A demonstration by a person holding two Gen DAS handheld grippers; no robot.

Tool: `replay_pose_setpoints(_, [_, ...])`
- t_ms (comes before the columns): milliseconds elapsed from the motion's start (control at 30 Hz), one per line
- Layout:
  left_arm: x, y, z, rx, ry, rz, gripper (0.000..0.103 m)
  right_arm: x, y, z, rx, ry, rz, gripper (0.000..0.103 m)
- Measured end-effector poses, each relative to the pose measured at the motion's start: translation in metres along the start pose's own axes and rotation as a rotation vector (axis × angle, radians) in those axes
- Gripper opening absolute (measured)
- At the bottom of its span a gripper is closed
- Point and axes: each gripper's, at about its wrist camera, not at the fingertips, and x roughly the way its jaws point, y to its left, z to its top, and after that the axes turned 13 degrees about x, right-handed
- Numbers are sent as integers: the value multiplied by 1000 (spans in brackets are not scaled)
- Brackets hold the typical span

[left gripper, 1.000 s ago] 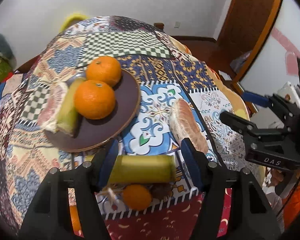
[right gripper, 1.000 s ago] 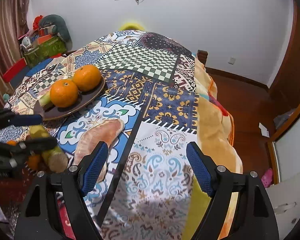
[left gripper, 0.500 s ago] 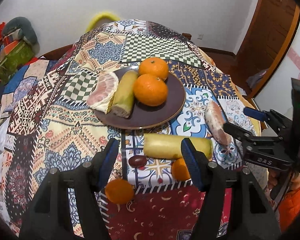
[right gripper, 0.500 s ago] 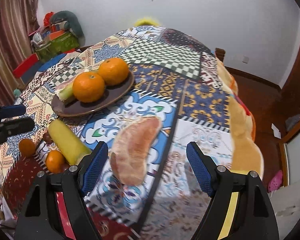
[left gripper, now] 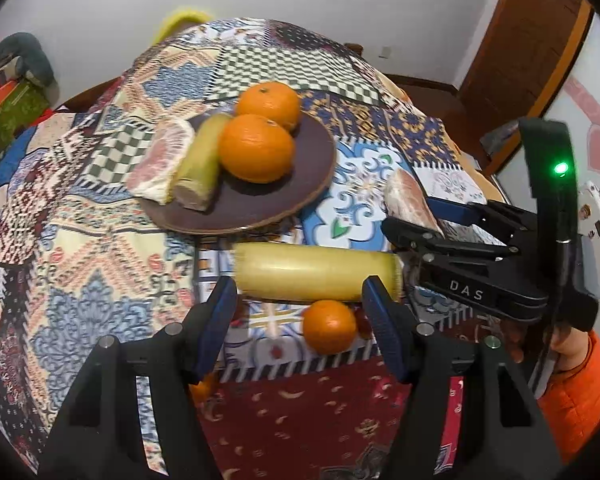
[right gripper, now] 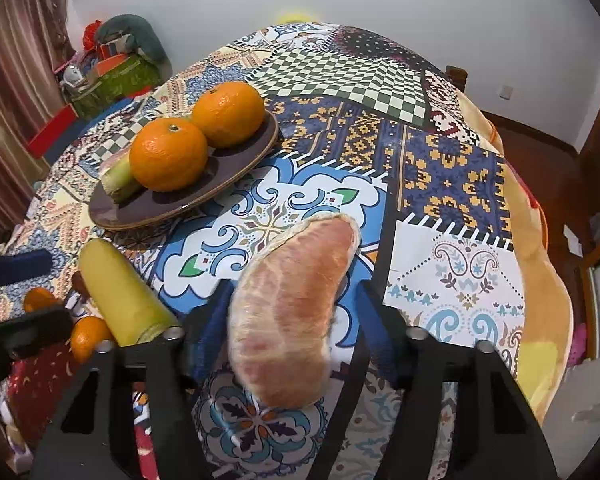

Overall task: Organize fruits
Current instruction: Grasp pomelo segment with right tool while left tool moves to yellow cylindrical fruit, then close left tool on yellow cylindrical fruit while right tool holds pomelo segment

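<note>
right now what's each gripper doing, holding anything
left gripper: open, holding nothing.
right gripper: open around the pomelo slice, not gripping.

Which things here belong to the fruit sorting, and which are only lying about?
Job:
- brown plate holding two oranges and cane piece
- pomelo segment
- yellow-green stalk
- small orange

Lying about:
- patchwork cloth
- clutter by the curtain

My own left finger (left gripper: 216, 320) hides most of a small orange (left gripper: 201, 387). The pomelo wedge (right gripper: 290, 312) covers my right pads, so contact is unclear. On the plate (right gripper: 236, 168), oranges (right gripper: 168, 154) mask the cane piece (right gripper: 118, 178), perhaps sugarcane.
</note>
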Motion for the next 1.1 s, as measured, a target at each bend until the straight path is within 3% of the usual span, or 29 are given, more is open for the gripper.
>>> replay_pose_setpoints(167, [14, -17, 3, 29, 41, -9, 76, -15, -18, -12, 16, 7, 16, 42])
replay_pose_setpoints(300, [23, -17, 3, -2, 59, -22, 77, -23, -29, -25, 14, 12, 8, 42])
replay_pose_setpoints(500, [29, -26, 12, 7, 49, -36, 88, -31, -46, -32, 57, 21, 22, 42])
replay_pose_setpoints(767, [38, -46, 26, 93, 38, 52, 96, -34, -49, -37, 69, 14, 26, 42])
replay_pose_setpoints(1100, [22, 1, 17, 10, 20, 57, 95, -34, -51, -38, 64, 11, 27, 43])
